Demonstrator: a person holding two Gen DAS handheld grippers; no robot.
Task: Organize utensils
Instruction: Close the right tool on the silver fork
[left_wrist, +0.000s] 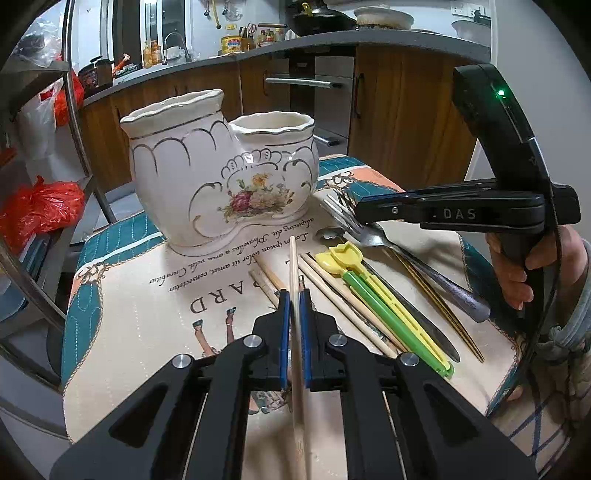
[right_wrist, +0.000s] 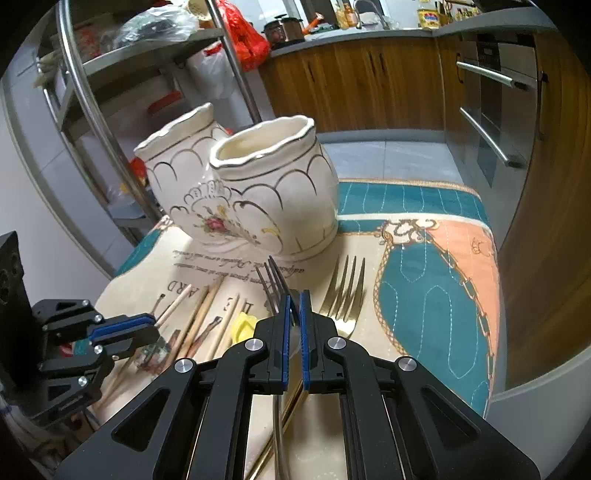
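Observation:
A white ceramic holder (left_wrist: 207, 173) with two flowered cups stands at the back of the quilted mat (left_wrist: 147, 314). My left gripper (left_wrist: 294, 295) is shut on a pale wooden chopstick (left_wrist: 293, 258), which sticks out ahead toward the holder. Right of it lie more wooden chopsticks (left_wrist: 332, 291), yellow-green training chopsticks (left_wrist: 388, 306), a spoon (left_wrist: 328, 233) and dark-handled cutlery. My right gripper (right_wrist: 294, 299) is shut on a silver fork (right_wrist: 271, 282) near its tines, just before the holder (right_wrist: 273, 192). A gold fork (right_wrist: 345, 291) lies flat beside it on the right.
A steel rack (right_wrist: 85, 92) with red and white plastic bags stands left of the mat. Wooden cabinets and an oven with bar handles (right_wrist: 491, 140) curve behind. A hand (left_wrist: 517, 269) grips the right tool's handle. The mat's teal and peach corner (right_wrist: 424, 295) is bare.

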